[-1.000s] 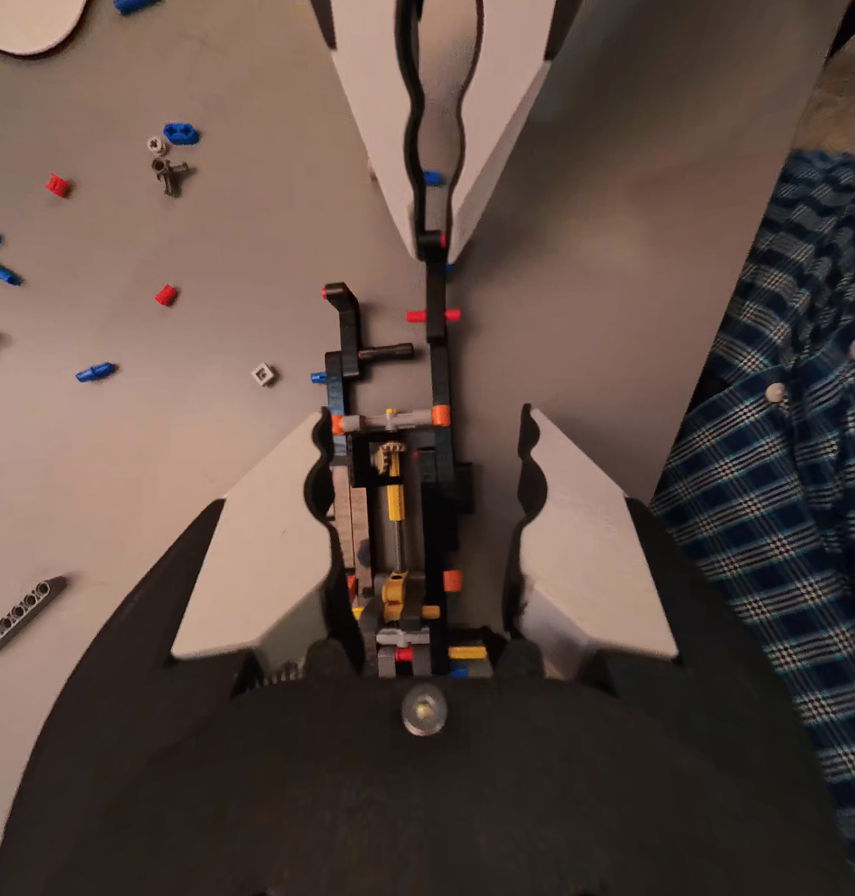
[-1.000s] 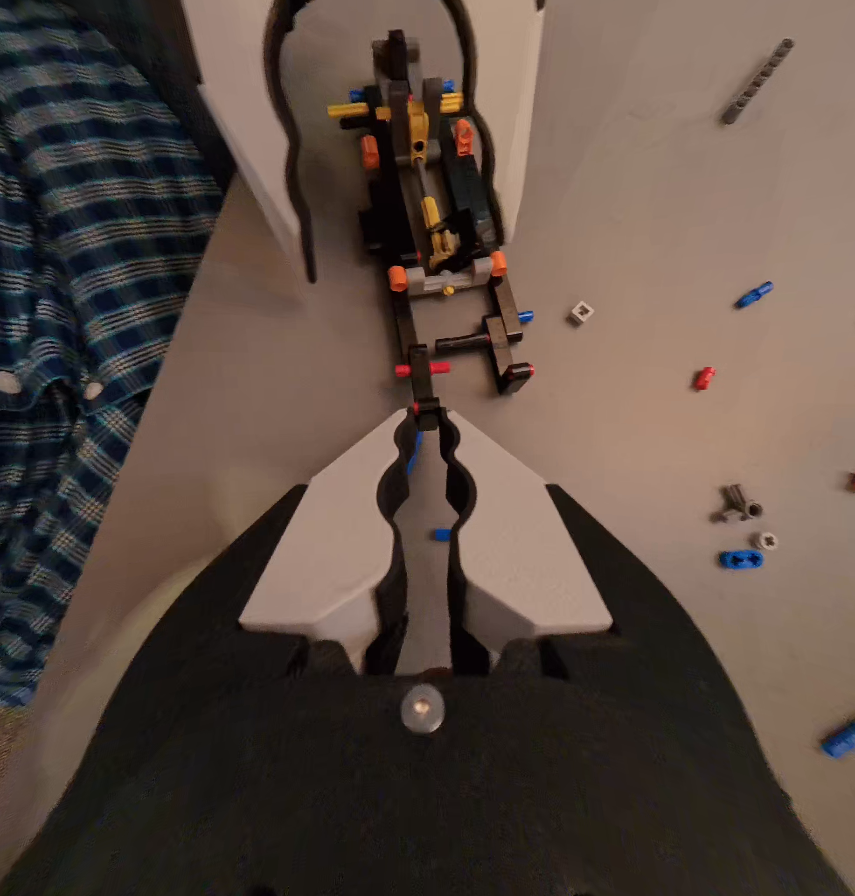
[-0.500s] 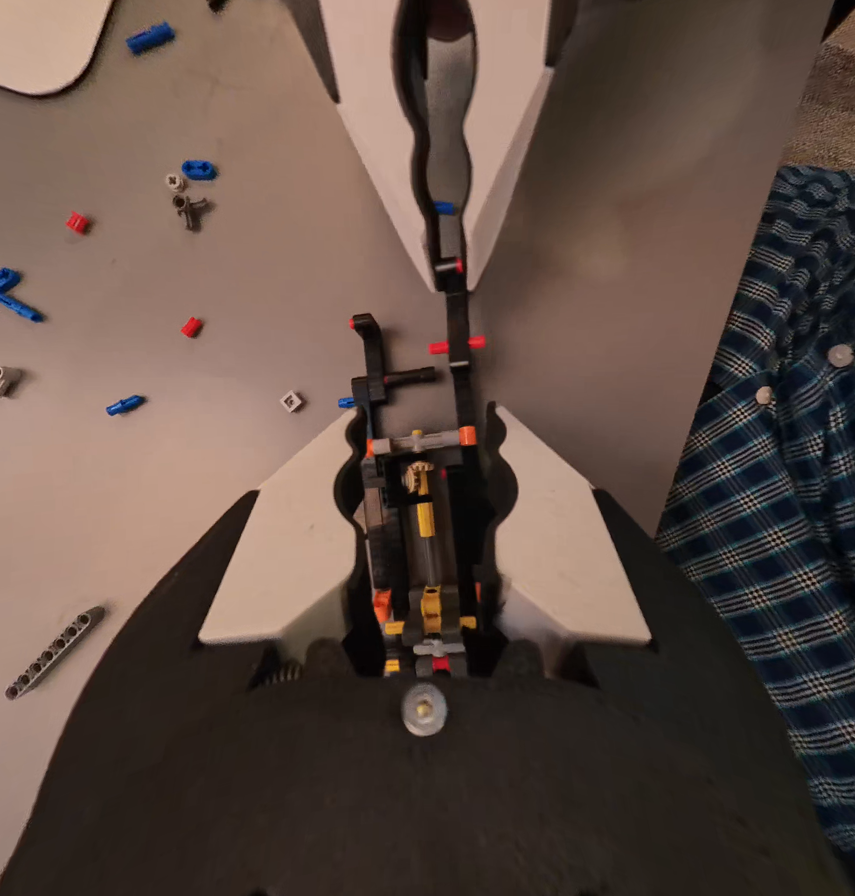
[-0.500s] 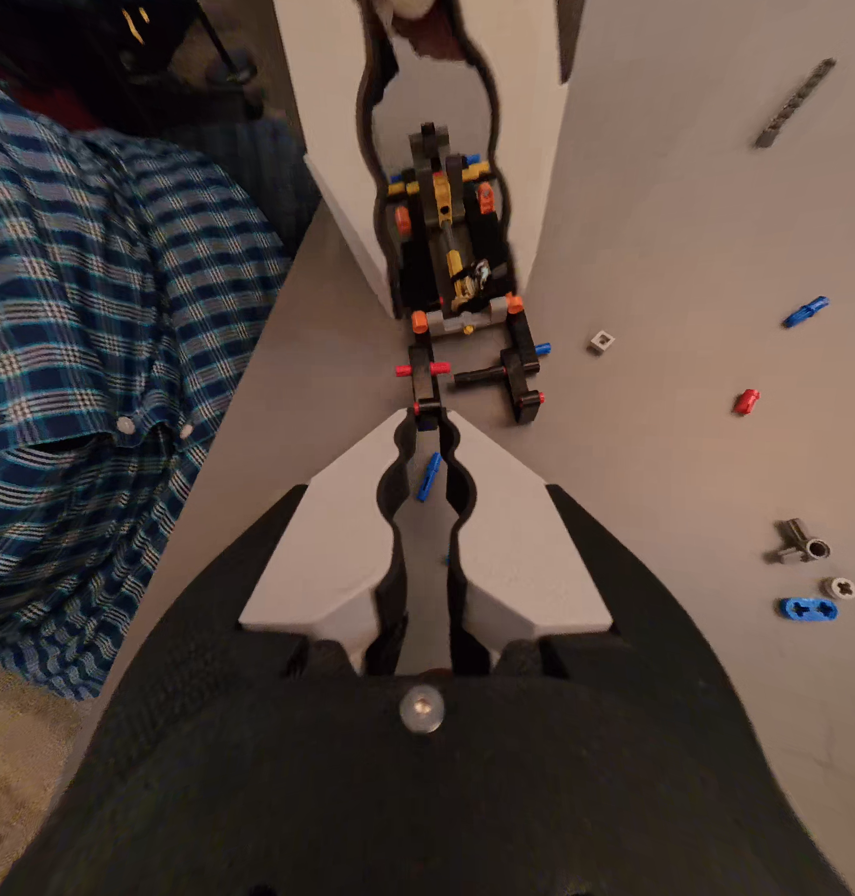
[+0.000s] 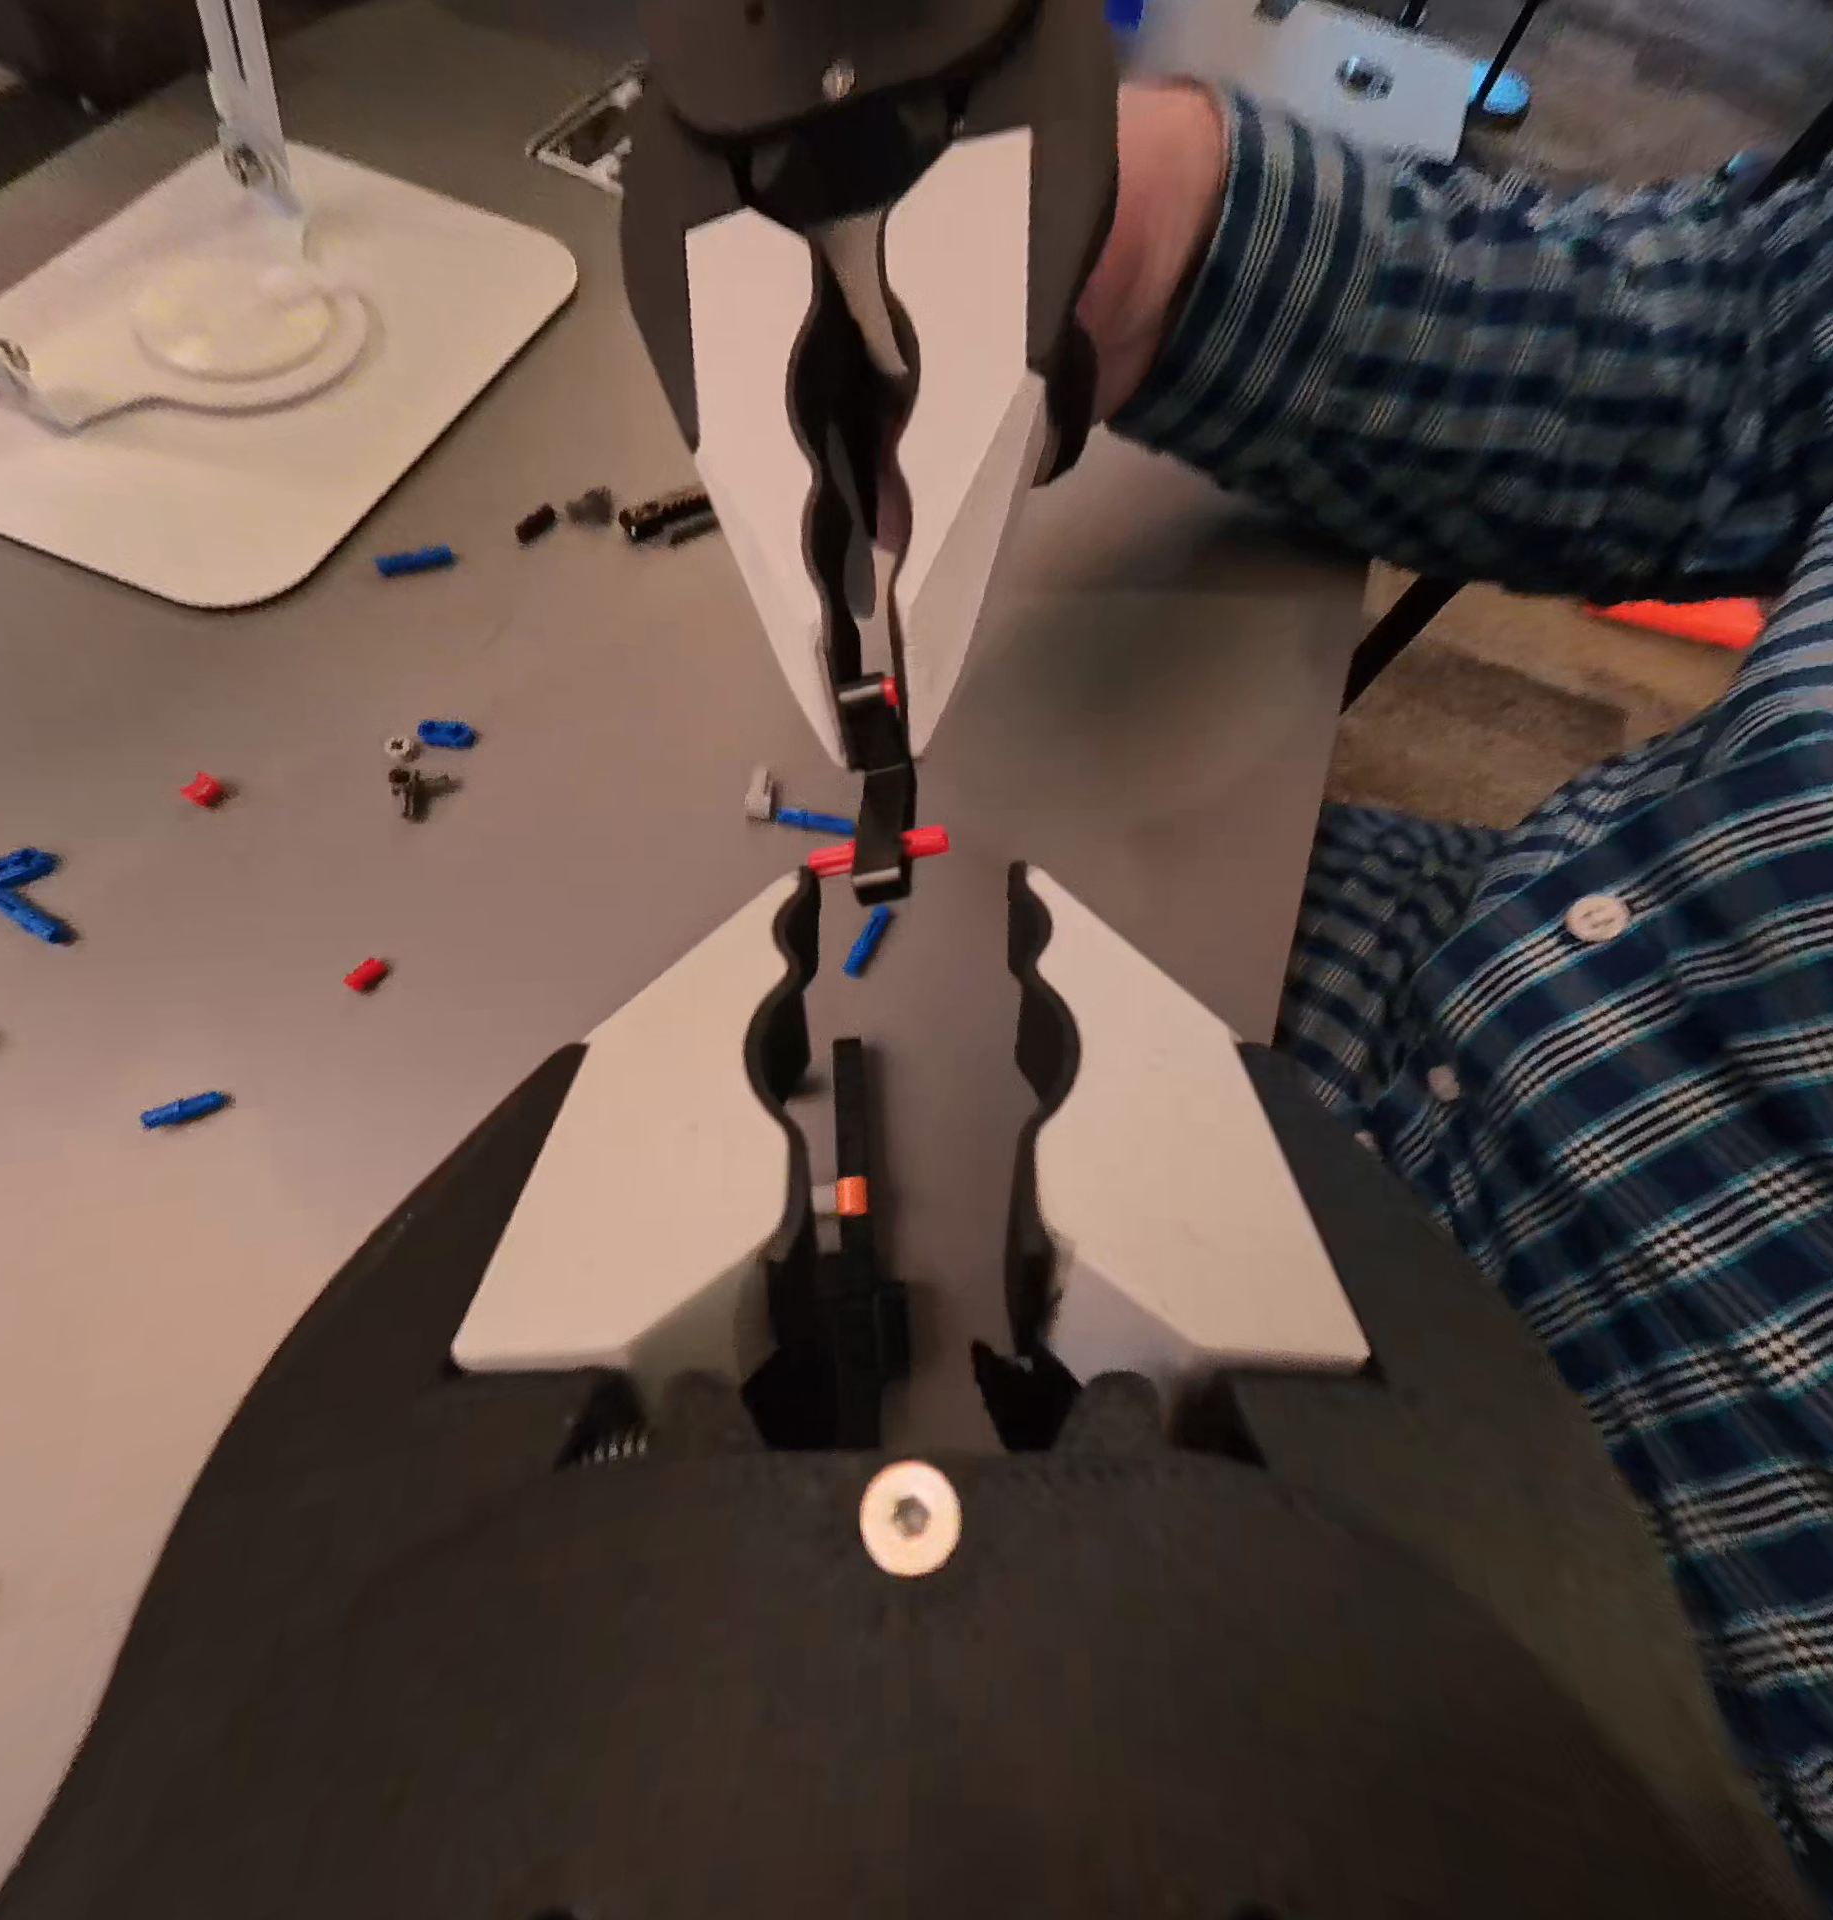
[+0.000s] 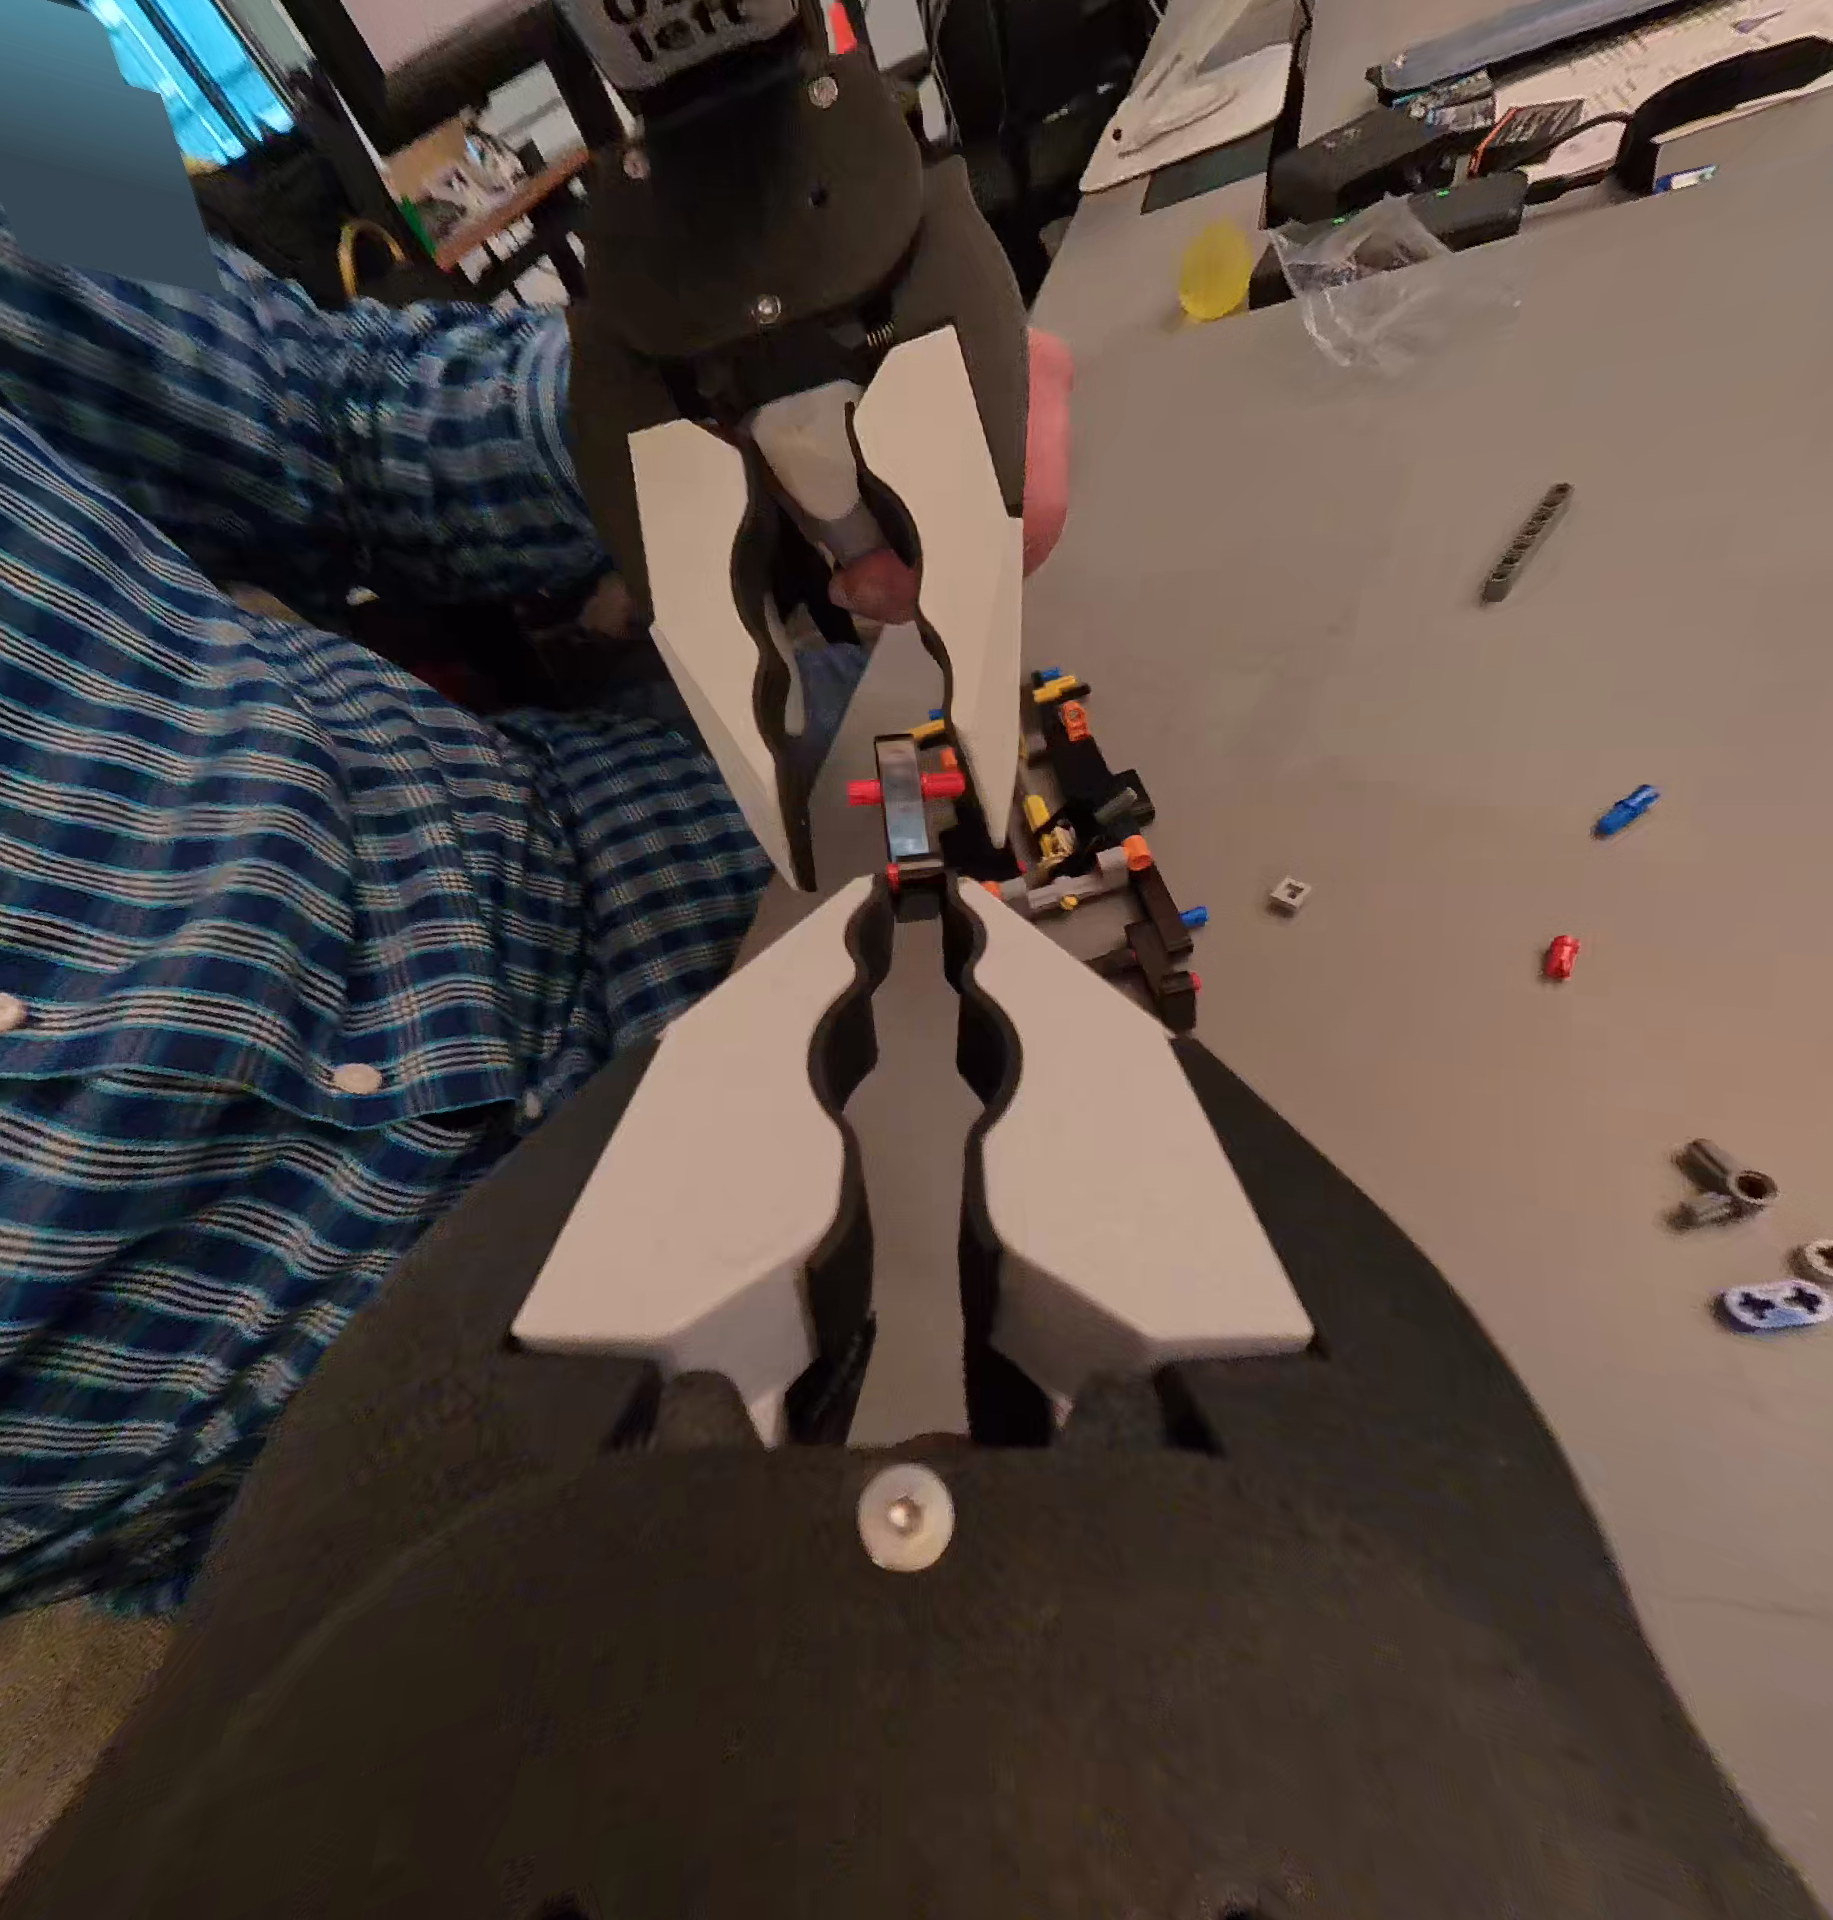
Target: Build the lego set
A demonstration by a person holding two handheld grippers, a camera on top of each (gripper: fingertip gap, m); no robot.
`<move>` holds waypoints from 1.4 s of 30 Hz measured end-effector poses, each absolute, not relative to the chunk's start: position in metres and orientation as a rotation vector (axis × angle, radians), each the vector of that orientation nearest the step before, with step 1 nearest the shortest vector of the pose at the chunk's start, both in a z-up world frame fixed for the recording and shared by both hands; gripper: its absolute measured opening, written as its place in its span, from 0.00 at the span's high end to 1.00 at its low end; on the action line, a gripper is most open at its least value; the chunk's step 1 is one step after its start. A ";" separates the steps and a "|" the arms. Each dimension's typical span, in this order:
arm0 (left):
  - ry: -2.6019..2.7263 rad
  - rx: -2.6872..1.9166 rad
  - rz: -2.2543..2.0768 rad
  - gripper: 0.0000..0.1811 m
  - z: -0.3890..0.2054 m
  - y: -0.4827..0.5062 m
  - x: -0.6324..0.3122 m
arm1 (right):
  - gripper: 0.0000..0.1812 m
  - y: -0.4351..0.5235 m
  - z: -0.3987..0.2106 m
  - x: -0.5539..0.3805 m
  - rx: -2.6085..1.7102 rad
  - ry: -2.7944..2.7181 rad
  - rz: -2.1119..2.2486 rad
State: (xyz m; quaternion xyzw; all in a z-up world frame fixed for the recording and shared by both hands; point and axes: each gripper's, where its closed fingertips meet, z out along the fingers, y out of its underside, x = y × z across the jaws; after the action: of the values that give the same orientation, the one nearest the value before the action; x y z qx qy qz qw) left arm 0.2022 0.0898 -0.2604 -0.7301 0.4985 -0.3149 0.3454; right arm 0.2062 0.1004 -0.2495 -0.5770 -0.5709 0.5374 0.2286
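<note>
My right gripper (image 6: 917, 896) is shut on the end of a short black beam (image 6: 907, 805) with a red pin through it, held just above the grey table (image 6: 1411, 727). In the left wrist view this gripper (image 5: 876, 727) comes from the top and the beam (image 5: 881, 831) hangs from its tips. My left gripper (image 5: 912, 881) is open. A black bar with an orange bush of the lego assembly (image 5: 850, 1164) shows beside its left finger. The assembly (image 6: 1094, 831) lies on the table, partly behind the left gripper (image 6: 901, 857). A blue pin (image 5: 868, 940) lies below the beam.
Loose blue, red and grey pieces (image 5: 366, 975) are scattered left of the grippers. A white stand base (image 5: 216, 364) sits at the far left. A grey long beam (image 6: 1525, 540) lies apart. A person's plaid shirt (image 5: 1618, 1143) and the table edge (image 5: 1317, 831) are close by. The grippers are tip to tip, or close to it.
My left gripper has opened and let go of the assembly. Both views have tilted up. The black beam in the right gripper now stands apart from the assembly.
</note>
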 end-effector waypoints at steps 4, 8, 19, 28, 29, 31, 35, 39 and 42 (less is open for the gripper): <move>1.208 -1.855 -0.942 0.84 -0.244 0.090 0.208 | 0.96 0.098 -0.239 0.213 -1.620 -1.504 1.646; 1.137 -1.839 -1.038 0.86 -0.236 0.092 0.212 | 0.96 0.099 -0.234 0.217 -1.658 -1.454 1.762; 0.986 -1.810 -1.215 0.85 -0.224 0.096 0.212 | 0.96 0.103 -0.231 0.220 -1.658 -1.424 1.753; 0.955 -1.779 -1.255 0.88 -0.220 0.097 0.215 | 0.96 0.101 -0.229 0.223 -1.640 -1.444 1.713; 0.952 -1.776 -1.259 0.88 -0.219 0.097 0.215 | 0.96 0.100 -0.229 0.224 -1.638 -1.446 1.709; 0.940 -1.772 -1.270 0.88 -0.219 0.098 0.216 | 0.96 0.100 -0.229 0.224 -1.638 -1.447 1.695; 0.918 -1.755 -1.300 0.88 -0.216 0.098 0.220 | 0.96 0.101 -0.226 0.228 -1.621 -1.428 1.680; 0.893 -1.736 -1.317 0.88 -0.214 0.097 0.226 | 0.96 0.101 -0.221 0.234 -1.603 -1.392 1.683; 0.854 -1.716 -1.342 0.88 -0.211 0.097 0.230 | 0.96 0.101 -0.218 0.237 -1.590 -1.365 1.691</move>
State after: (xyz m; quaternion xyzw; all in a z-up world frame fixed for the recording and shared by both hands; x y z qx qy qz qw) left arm 0.2303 0.0967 -0.2114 -0.6752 0.3361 -0.5282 0.3901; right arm 0.2374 0.1011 -0.2180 -0.5757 -0.4943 0.6121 0.2226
